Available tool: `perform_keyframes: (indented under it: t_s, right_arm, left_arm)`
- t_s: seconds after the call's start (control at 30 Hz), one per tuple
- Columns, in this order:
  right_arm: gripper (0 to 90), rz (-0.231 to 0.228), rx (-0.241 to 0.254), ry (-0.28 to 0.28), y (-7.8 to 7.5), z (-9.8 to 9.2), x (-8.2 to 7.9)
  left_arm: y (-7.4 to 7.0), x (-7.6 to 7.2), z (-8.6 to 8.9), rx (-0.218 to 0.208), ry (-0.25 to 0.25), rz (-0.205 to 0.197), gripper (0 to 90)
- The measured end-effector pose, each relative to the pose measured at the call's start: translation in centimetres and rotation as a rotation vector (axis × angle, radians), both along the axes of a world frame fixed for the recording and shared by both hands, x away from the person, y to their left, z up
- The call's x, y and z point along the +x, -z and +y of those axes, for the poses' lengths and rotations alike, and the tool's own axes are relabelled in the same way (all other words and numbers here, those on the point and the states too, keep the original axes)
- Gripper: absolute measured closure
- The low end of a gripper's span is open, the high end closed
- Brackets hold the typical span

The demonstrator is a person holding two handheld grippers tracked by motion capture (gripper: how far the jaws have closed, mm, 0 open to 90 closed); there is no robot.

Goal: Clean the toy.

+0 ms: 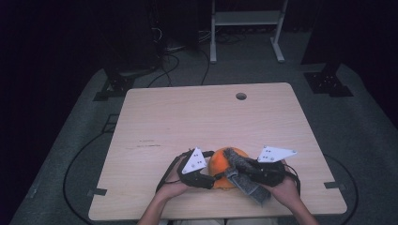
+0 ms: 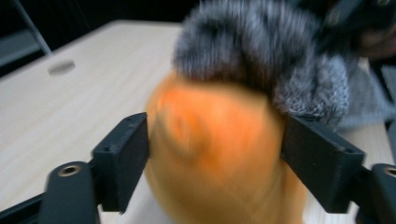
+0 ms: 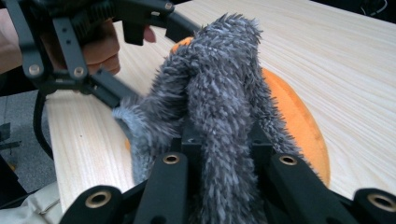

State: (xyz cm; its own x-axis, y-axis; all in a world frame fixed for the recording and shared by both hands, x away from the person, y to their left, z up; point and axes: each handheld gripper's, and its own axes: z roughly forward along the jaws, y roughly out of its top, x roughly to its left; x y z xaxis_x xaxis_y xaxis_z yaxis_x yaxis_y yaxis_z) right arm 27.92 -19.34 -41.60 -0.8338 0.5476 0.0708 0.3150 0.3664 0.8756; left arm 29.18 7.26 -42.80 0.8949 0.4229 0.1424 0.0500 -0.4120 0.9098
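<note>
High view: an orange bowl [image 1: 220, 164] sits on the wooden table [image 1: 187, 122] near its front edge, at about 6 o'clock from the table's middle, between the person's two hands. The left tongs [image 1: 210, 174] come in from 9 o'clock of the bowl; in the left gripper view their jaws stand on either side of the orange bowl [image 2: 215, 149], close against its sides, though blur hides whether the pads press on it. The right tongs [image 1: 233, 162] reach in from 3 o'clock and are clamped on a grey fluffy cloth [image 1: 241, 171], which lies over the bowl's top and trails toward 5 o'clock. In the right gripper view the grey fluffy cloth [image 3: 219, 107] is bunched tight between the jaws, covering the orange bowl [image 3: 299, 121].
</note>
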Motion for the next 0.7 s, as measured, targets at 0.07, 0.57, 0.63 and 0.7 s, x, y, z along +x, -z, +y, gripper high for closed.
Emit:
perform_keyframes:
  t_s: [0.07, 0.57, 0.63, 0.7]
  right_arm:
    - [74.5, -0.019, -0.011, 0.008, 0.1, 0.2, 0.0]
    - [74.1, -0.016, -0.026, 0.067, 0.5, -0.9, 0.0]
    - [74.1, -0.039, -0.074, 0.072, 0.9, -0.1, 0.0]
    - [74.2, -0.028, -0.070, 0.085, 1.2, -0.2, 0.4]
  left_arm:
    - [0.4, 0.1, -0.2, 0.034, -0.032, -0.011, 37.4]
    - [1.4, 1.2, 0.4, 0.069, -0.168, 0.018, 36.6]
    - [1.4, 1.2, 0.3, 0.073, -0.170, 0.006, 35.5]
    - [1.1, 1.2, 0.5, 0.036, -0.155, 0.016, 33.7]
